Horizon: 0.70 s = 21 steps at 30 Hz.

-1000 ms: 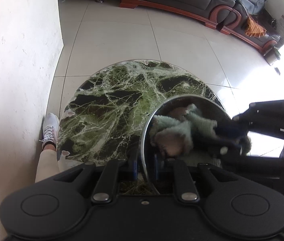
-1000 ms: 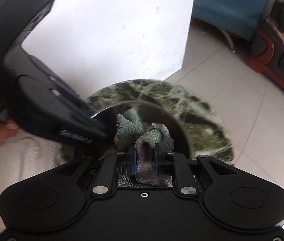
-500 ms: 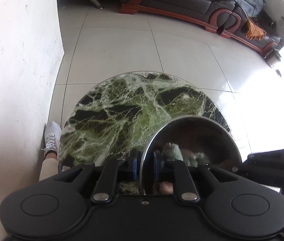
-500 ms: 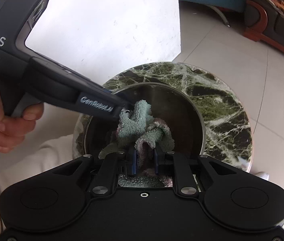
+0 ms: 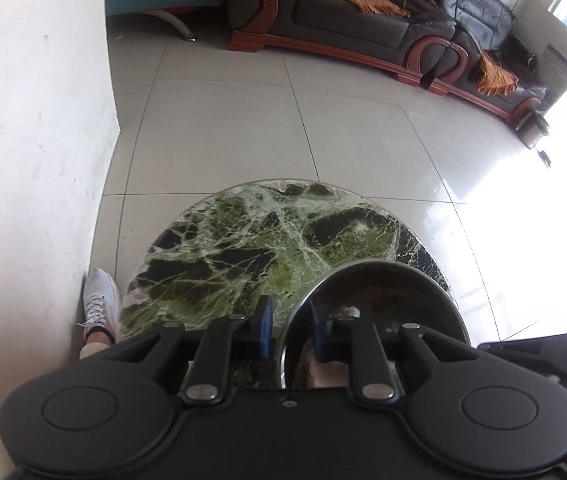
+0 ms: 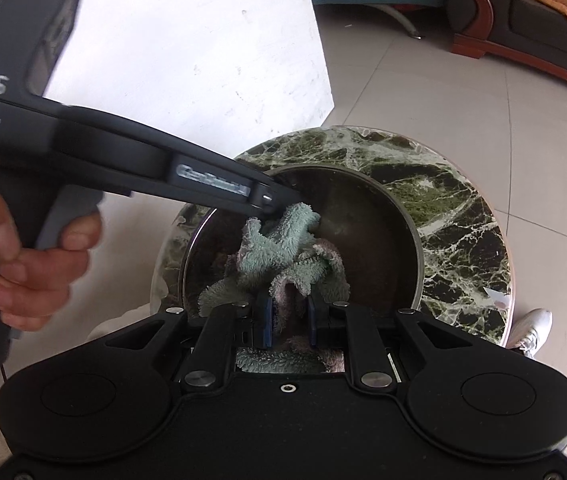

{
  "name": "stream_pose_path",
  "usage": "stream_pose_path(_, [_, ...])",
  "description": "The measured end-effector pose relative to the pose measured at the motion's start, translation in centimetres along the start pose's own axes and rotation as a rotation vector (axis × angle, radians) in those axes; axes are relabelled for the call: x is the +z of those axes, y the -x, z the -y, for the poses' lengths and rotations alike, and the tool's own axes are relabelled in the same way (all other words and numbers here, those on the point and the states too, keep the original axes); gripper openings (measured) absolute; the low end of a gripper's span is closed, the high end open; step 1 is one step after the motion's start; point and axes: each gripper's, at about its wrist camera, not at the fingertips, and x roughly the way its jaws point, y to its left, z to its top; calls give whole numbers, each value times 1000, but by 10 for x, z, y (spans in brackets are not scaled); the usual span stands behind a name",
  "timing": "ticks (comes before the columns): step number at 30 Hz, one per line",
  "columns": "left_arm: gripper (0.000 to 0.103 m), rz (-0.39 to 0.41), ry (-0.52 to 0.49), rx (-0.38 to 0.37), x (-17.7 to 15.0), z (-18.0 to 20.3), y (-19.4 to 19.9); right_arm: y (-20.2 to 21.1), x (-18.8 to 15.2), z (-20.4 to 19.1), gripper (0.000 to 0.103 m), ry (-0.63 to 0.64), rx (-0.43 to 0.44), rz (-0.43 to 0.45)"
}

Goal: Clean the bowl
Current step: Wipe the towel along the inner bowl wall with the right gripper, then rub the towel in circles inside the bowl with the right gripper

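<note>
Round green-veined marble tabletop: far and left portions bare and passable. Near right taken by shiny round steel bowl, its interior crowded by crumpled grey-green terry cloth. White plaster wall closes the left side.

My left wrist camera sat just behind my left gripper, looking steeply down along its fingers, close over the near rim of the steel bowl on the round green marble table. Beyond, that view took in the tiled floor, a white wall at the left, and a dark leather sofa across the top. My right wrist camera sat likewise behind my right gripper, angled down and near enough that the bowl filled the middle. It looked from the opposite side of the bowl, so my left gripper crossed it from the left. Both views shared bowl, table, floor and sofa.
</note>
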Motion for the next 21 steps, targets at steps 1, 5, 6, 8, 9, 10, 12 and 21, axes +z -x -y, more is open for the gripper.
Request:
stream_pose_path(1, [18, -4, 6, 3, -3, -2, 3, 0, 0, 0, 16, 1, -1, 0])
stream_pose_path(5, [18, -28, 37, 7, -13, -7, 8, -1, 0, 0, 16, 1, -6, 4])
stream_pose_path(6, [18, -33, 46, 6, -16, -8, 8, -2, 0, 0, 16, 1, -8, 5])
stream_pose_path(8, [16, -42, 59, 3, -19, -8, 7, -3, 1, -2, 16, 8, -13, 6])
stream_pose_path(9, [15, -41, 62, 1, -19, -8, 7, -3, 1, -4, 16, 15, -17, 7])
stream_pose_path(10, [12, -39, 65, -2, -19, -8, 6, -3, 2, -5, 16, 24, -22, 8])
stream_pose_path(12, [8, -34, 61, -2, -18, -7, 5, -2, 2, -7, 16, 44, -36, 13])
stream_pose_path(21, [7, -26, 40, -3, -15, -7, 3, -5, 18, -16, 16, 291, -129, 62])
